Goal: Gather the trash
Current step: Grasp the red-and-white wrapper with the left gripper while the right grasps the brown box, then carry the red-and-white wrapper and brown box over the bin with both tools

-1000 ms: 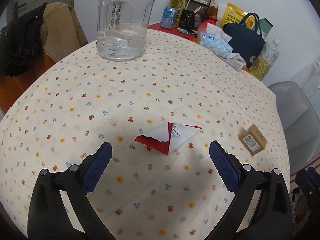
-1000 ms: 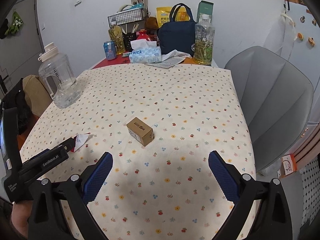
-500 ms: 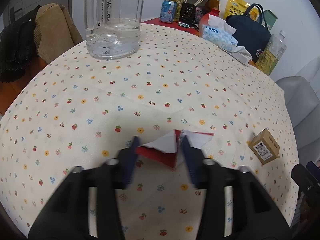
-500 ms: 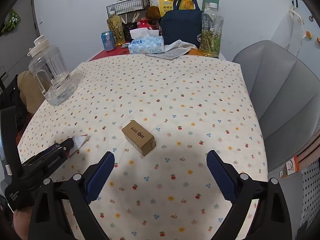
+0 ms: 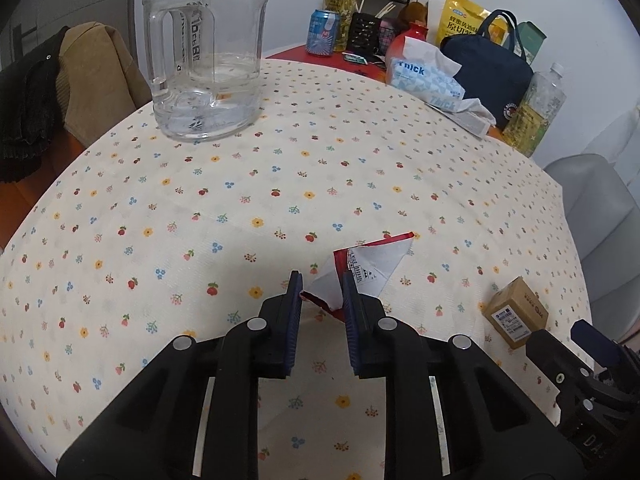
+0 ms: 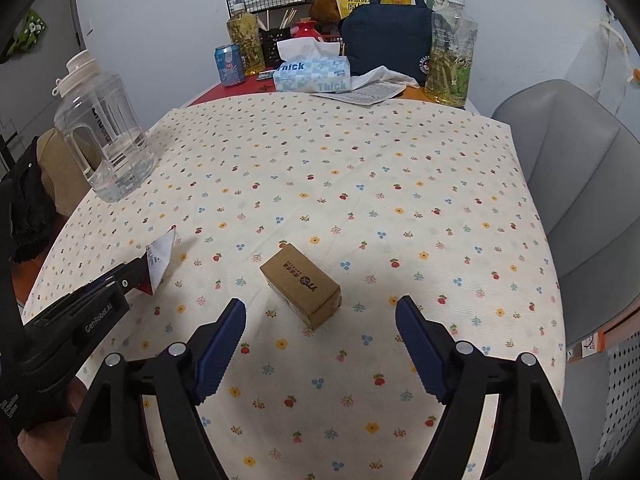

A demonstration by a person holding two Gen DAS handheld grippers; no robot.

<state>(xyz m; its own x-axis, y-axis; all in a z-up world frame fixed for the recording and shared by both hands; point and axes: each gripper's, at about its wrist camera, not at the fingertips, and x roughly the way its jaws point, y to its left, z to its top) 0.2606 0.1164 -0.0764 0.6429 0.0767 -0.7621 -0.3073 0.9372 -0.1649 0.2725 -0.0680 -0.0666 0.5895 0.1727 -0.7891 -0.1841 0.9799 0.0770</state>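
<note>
Left gripper point(image 5: 320, 296) jaws closing on the wrapper point(image 5: 370, 268); right gripper point(image 6: 320, 320) jaws, closing, straddle the box point(image 6: 302, 290) lying diagonally just ahead.

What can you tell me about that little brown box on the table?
The box is small, plain brown cardboard, closed, with dark print on top and a white label on one end. It lies flat on the flowered tablecloth, turned at a slant. Nothing touches it; the right gripper is closing just short of it, its fingers either side.
</note>
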